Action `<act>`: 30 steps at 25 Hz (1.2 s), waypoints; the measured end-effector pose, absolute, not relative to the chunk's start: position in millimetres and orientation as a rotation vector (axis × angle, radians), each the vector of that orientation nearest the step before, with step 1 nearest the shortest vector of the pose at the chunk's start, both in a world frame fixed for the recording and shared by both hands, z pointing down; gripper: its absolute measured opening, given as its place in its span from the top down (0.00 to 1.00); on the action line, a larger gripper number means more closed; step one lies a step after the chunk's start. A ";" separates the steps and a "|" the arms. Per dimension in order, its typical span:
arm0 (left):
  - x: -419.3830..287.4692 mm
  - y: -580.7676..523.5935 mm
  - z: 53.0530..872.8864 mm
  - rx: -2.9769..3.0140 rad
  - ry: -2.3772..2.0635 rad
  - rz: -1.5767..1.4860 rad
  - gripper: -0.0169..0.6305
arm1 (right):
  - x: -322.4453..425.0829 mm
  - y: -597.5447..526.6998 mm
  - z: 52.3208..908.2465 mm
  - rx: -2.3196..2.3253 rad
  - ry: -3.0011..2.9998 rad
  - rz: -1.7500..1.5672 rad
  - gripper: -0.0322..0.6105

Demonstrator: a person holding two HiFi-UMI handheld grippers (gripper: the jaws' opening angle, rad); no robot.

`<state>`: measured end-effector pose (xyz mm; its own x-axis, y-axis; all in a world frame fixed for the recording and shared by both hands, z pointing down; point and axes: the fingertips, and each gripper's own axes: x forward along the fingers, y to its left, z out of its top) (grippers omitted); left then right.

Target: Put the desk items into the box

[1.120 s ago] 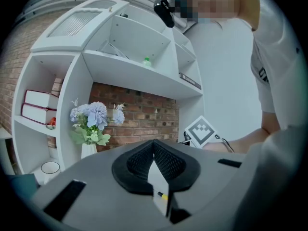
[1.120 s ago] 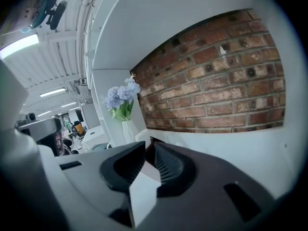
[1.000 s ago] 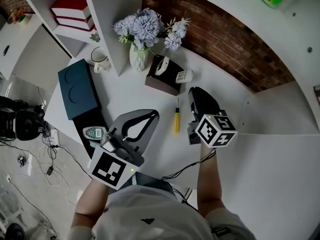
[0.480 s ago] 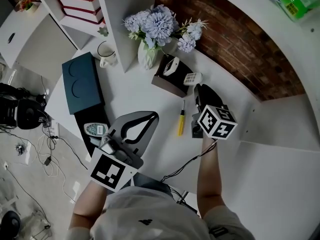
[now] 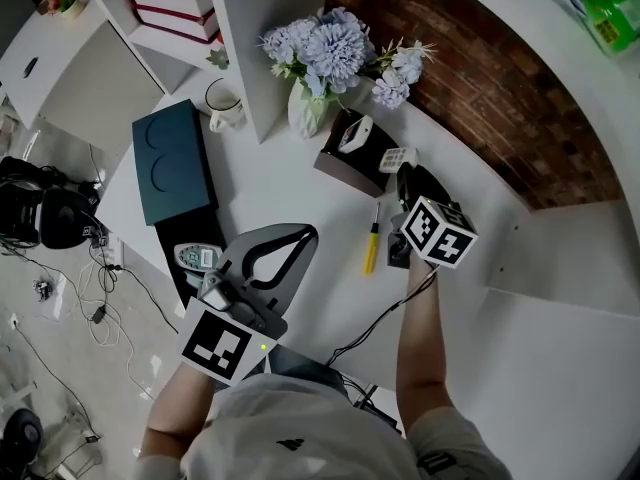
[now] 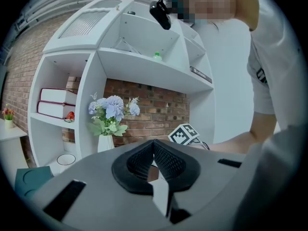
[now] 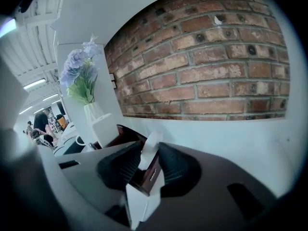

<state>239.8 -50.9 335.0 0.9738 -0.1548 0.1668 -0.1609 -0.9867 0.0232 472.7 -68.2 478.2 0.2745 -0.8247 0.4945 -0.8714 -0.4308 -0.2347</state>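
Right gripper view shows the right hand-held gripper point(image 7: 147, 152), jaws just opened wide, loosely around a small white device point(image 5: 397, 158) at the brown box point(image 5: 338, 173) corner near the counter's back edge; next, probably the yellow screwdriver point(image 5: 371, 248); left hand-held gripper point(image 5: 300, 231) closed, empty.

Right gripper point(image 5: 406, 176) advanced to the calculator point(image 5: 396, 158), fingers point(image 7: 175, 167) opening.

Screwdriver point(image 5: 371, 244) before box point(image 5: 338, 169), vase point(image 5: 307, 120) behind, calculator point(image 5: 396, 158) at right
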 end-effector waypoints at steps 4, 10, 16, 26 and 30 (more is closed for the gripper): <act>237.2 -54.3 336.2 3.073 -0.265 0.256 0.95 | 474.7 -72.6 483.2 2.436 -1.614 0.880 0.75; 230.2 -58.2 334.1 3.080 -0.289 0.262 0.95 | 476.8 -78.3 490.7 2.475 -1.592 0.937 0.74; 224.3 -59.2 331.8 3.080 -0.303 0.264 0.95 | 471.3 -81.3 486.7 2.495 -1.608 0.960 0.76; 214.2 -54.2 328.2 3.071 -0.313 0.233 0.95 | 458.8 -80.6 442.3 2.518 -1.673 0.765 0.79; 212.1 -48.1 323.0 3.084 -0.288 0.204 0.95 | 453.6 -73.4 416.3 2.536 -1.692 0.678 0.79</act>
